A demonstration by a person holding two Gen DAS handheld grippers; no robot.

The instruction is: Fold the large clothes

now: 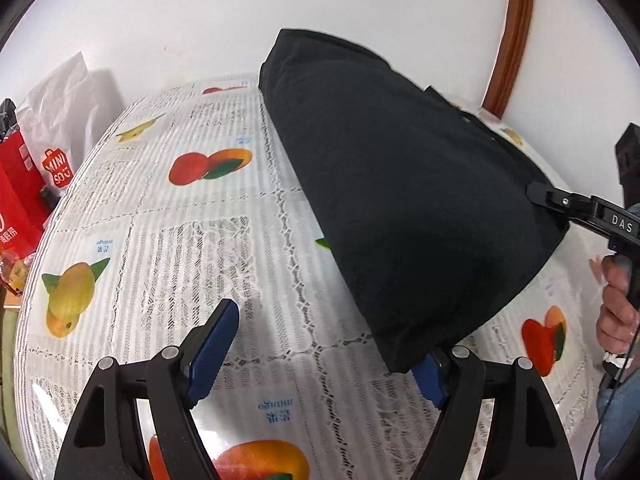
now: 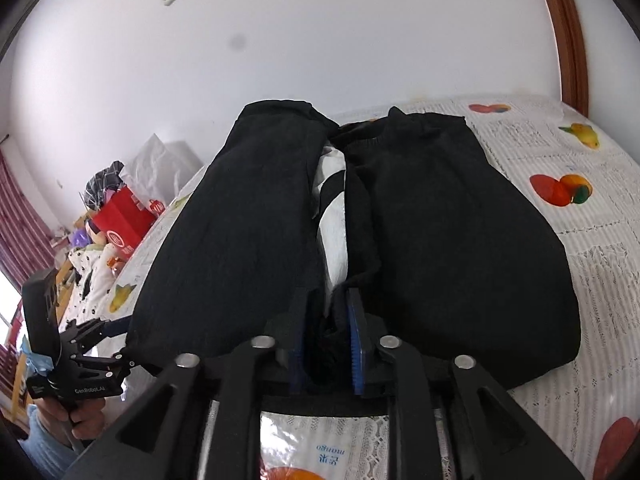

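Observation:
A large black garment (image 1: 400,184) lies folded on the fruit-print tablecloth (image 1: 192,240). In the right wrist view both black side panels (image 2: 248,224) are folded in, with a white printed strip (image 2: 334,232) showing between them. My left gripper (image 1: 320,356) is open; its right pad touches the garment's near corner and its left pad (image 1: 212,356) stands clear over the cloth. It also shows at the garment's left edge in the right wrist view (image 2: 102,330). My right gripper (image 2: 326,344) is shut on the garment's near hem, and shows at the right edge in the left wrist view (image 1: 538,194).
A red Miniso bag (image 1: 56,168) and a red box (image 1: 16,208) stand off the table's left side with white paper. A cluttered bed (image 2: 92,256) lies beyond. A wooden door frame (image 2: 568,32) runs up the white wall.

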